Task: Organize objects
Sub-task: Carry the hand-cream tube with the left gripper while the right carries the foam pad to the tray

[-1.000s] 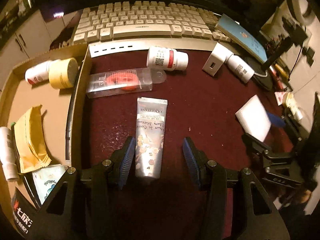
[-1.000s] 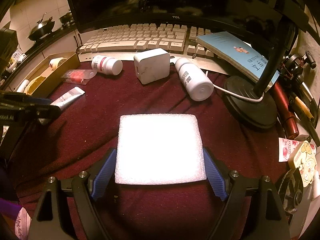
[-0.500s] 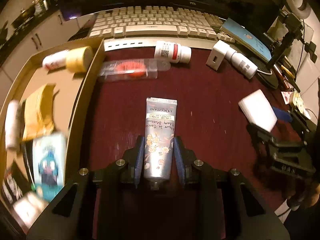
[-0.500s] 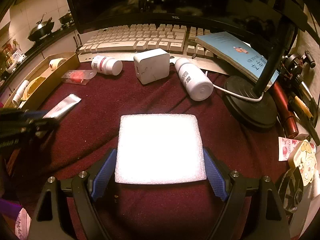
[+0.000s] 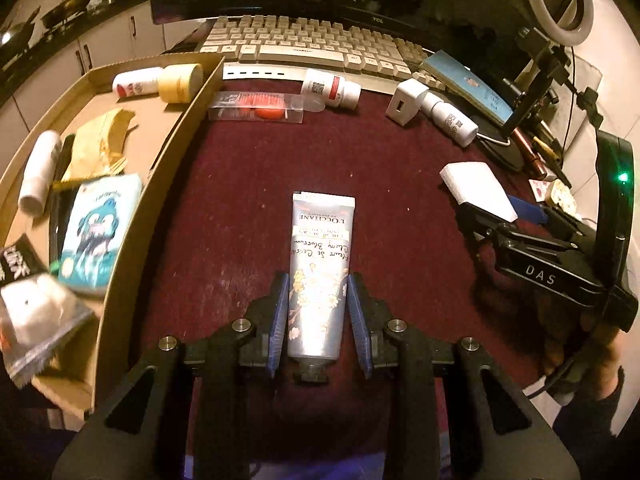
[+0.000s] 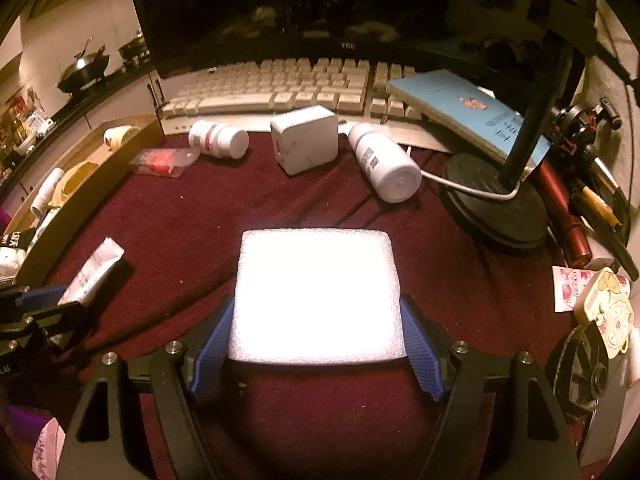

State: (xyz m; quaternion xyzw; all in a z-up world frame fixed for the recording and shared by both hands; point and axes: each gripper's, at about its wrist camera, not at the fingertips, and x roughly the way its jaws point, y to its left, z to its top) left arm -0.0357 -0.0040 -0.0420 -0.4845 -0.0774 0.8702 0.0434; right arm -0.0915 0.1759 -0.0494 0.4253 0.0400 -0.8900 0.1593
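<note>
Dark red cloth covers a desk before a keyboard, with a cardboard tray of sorted items at its left. Right gripper, jaws closing, straddles a white foam pad, which may buckle if pinched. Left gripper clamps a hand-cream tube near its cap; the slick tube could slide out.

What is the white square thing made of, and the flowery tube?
The white square pad looks like soft packing foam: matte, with a grainy, bubbly edge. The flowery tube looks like squeezable plastic or foil laminate: silvery, glossy, with a flat crimped end. I can't be sure of either.
</note>
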